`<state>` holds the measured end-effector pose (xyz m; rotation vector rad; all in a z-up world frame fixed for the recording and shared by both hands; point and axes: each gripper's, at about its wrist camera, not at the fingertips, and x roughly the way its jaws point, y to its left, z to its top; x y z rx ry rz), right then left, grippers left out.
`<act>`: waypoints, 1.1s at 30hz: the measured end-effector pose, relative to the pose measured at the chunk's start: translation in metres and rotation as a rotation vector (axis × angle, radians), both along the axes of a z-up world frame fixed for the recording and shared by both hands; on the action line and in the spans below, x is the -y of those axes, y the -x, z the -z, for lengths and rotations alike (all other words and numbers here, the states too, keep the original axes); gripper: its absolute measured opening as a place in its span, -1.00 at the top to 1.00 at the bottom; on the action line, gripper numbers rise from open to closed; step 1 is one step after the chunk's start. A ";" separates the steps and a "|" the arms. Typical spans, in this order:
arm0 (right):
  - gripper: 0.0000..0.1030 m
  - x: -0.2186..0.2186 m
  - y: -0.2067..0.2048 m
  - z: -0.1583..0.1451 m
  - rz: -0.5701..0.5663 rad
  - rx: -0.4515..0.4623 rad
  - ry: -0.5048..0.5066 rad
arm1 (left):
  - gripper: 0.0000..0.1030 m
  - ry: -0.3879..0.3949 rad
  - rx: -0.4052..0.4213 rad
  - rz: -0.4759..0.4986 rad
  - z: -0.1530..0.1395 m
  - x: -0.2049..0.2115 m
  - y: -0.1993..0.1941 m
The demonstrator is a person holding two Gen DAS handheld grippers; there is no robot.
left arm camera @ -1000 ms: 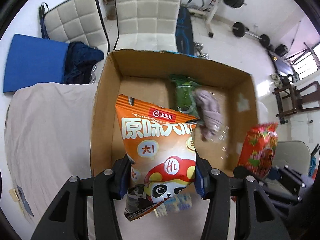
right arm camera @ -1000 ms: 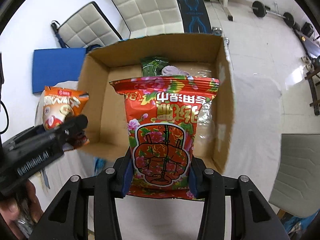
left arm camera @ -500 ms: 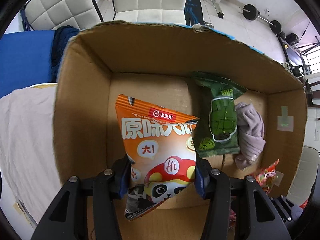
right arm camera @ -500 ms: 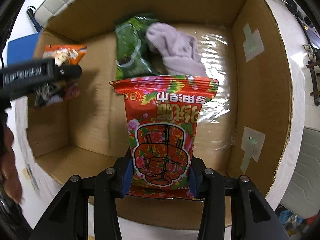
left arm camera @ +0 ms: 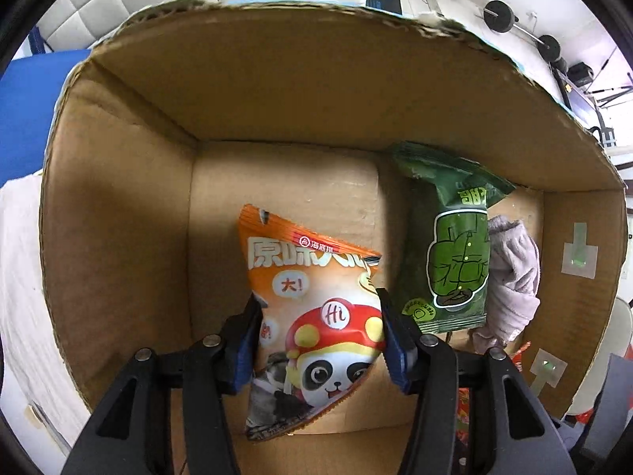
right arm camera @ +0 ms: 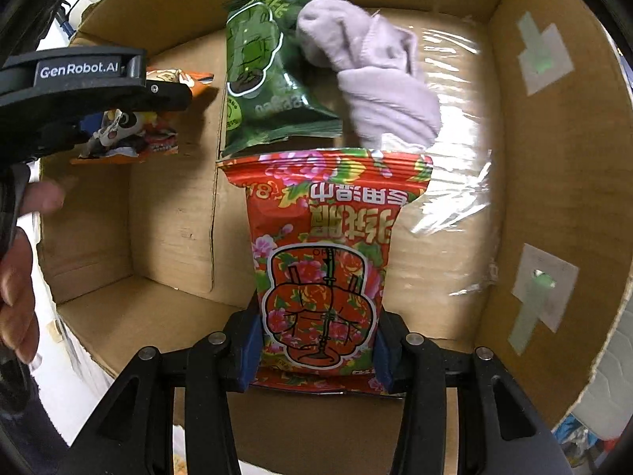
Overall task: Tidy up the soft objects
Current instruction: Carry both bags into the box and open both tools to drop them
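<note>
The left gripper [left arm camera: 318,330] is clamped on an orange snack bag [left arm camera: 312,308], pinching its lower half so the printed top points into the cardboard box [left arm camera: 118,206]. The bag hangs over the box's bare left floor, likely so it can be set down clear of what is already there. The right gripper [right arm camera: 316,342] is closed on a red flowered pack [right arm camera: 322,261], gripped near its bottom edge and held over the middle of the box floor, its far end just short of the items at the back.

Already in the box lie a green pack [right arm camera: 265,75] and a lilac cloth [right arm camera: 372,79], touching side by side near the far wall; the cloth rests partly on crinkled clear film [right arm camera: 447,182].

Whether either held bag touches the floor cannot be told. The orange bag's bottom corner is hidden behind the gripper frame. In the right view, the left gripper covers most of the orange bag. A hand [right arm camera: 18,277] at the left edge is blurred and cut off.
</note>
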<state>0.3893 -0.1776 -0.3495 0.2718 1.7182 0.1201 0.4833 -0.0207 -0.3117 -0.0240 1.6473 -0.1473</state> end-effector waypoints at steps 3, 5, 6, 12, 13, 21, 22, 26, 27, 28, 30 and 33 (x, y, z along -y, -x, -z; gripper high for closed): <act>-0.09 -0.004 -0.002 -0.001 0.015 0.001 0.010 | -0.16 0.001 0.006 -0.010 -0.005 -0.002 0.001; -0.15 -0.002 -0.003 -0.005 0.014 0.008 0.011 | -0.26 -0.005 0.021 -0.013 -0.011 -0.001 0.003; -0.15 -0.002 -0.004 -0.008 0.013 0.013 0.018 | -0.27 -0.004 0.030 -0.014 -0.016 -0.001 0.004; -0.16 -0.005 -0.002 -0.029 0.004 0.057 0.055 | -0.28 0.002 0.076 -0.014 -0.042 -0.001 0.014; -0.17 -0.005 -0.001 -0.033 0.006 0.064 0.061 | -0.30 0.001 0.090 -0.014 -0.049 -0.002 0.019; -0.75 0.005 0.012 -0.086 0.012 0.133 0.133 | -0.93 -0.001 0.191 -0.036 -0.089 -0.012 0.058; -0.82 0.006 0.015 -0.091 0.011 0.141 0.146 | -0.94 -0.001 0.200 -0.034 -0.092 -0.012 0.063; -0.93 0.012 0.029 -0.109 0.012 0.179 0.196 | -0.95 0.011 0.248 -0.036 -0.115 -0.010 0.093; -1.00 0.014 0.032 -0.111 0.017 0.187 0.200 | -0.97 0.012 0.257 -0.038 -0.116 -0.011 0.098; -1.00 0.016 0.036 -0.116 0.024 0.197 0.201 | -0.98 0.016 0.266 -0.039 -0.121 -0.011 0.105; -1.00 0.020 0.044 -0.126 0.038 0.220 0.215 | -0.98 0.012 0.284 -0.042 -0.129 -0.013 0.114; -1.00 0.025 0.055 -0.138 0.052 0.253 0.220 | -0.98 -0.002 0.326 -0.040 -0.142 -0.013 0.130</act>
